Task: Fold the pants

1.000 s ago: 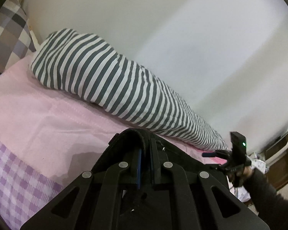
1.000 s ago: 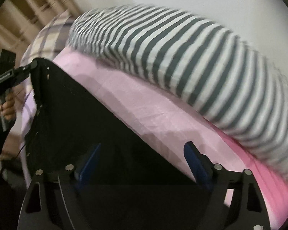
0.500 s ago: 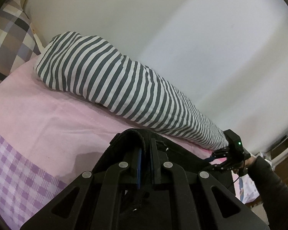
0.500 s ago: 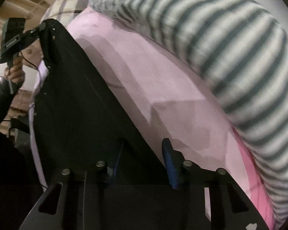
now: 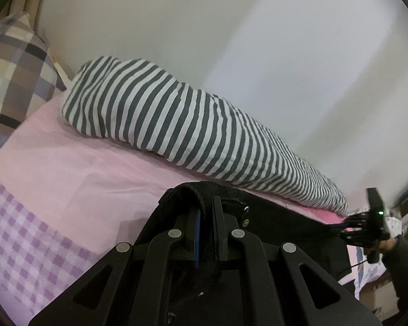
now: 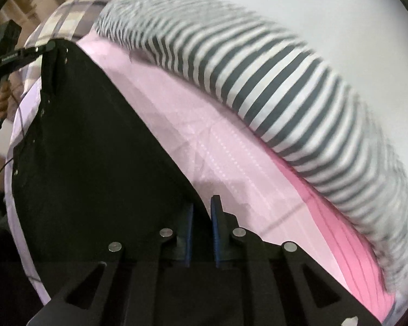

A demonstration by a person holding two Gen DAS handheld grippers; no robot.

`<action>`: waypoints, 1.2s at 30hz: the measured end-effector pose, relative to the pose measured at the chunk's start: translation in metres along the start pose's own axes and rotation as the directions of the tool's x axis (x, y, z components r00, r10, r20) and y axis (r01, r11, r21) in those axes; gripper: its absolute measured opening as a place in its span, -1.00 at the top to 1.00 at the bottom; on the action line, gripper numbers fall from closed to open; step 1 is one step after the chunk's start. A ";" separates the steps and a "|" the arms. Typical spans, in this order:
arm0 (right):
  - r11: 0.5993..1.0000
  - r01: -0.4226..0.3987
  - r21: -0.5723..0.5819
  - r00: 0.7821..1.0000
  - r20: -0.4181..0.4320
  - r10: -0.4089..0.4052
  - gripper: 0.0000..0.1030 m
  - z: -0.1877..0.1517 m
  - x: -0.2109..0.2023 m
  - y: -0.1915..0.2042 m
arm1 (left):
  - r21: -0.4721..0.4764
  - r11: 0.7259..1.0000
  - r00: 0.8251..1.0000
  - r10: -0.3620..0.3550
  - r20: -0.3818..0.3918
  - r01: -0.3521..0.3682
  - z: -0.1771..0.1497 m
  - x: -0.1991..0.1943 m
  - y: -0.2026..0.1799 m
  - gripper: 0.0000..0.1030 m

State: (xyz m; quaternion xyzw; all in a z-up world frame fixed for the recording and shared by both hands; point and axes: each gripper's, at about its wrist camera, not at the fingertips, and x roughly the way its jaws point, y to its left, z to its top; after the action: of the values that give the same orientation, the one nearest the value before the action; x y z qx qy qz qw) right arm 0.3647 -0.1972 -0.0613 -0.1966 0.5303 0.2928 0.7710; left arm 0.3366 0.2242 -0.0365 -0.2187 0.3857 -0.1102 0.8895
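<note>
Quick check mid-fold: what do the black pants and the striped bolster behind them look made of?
Black pants: a matte, thick woven fabric, possibly denim or twill; metal rivets show near the waist, with no sheen. Striped bolster: a soft knit-like cotton cover, judging by its fine wrinkles and printed grey-and-white stripes.

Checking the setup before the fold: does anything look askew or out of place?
Nothing stands out. The black pants lie flat on the pink sheet, each end pinched by tongs; the striped bolster lies along the wall.
</note>
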 end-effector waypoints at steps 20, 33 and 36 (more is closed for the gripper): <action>0.962 0.097 0.255 0.989 0.087 -0.123 0.86 -0.169 -0.058 0.136 | 0.080 0.997 0.993 0.009 -0.115 0.000 -0.122 -0.111 0.005 0.80; 0.938 0.118 0.326 0.989 0.044 -0.140 0.82 -0.195 -0.023 0.148 | 0.166 0.969 0.925 0.228 -0.305 -0.184 -0.193 -0.083 0.020 0.76; 0.924 0.099 0.369 0.989 0.068 -0.134 0.70 -0.197 -0.023 0.146 | 0.182 0.962 0.919 0.252 -0.303 -0.204 -0.196 -0.084 0.019 0.73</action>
State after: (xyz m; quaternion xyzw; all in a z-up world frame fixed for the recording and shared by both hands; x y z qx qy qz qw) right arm 0.1232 -0.2140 -0.1094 -0.0675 0.5267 0.1516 0.8337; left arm 0.1364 0.2120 -0.1106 -0.0851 0.5400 -0.0678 0.8346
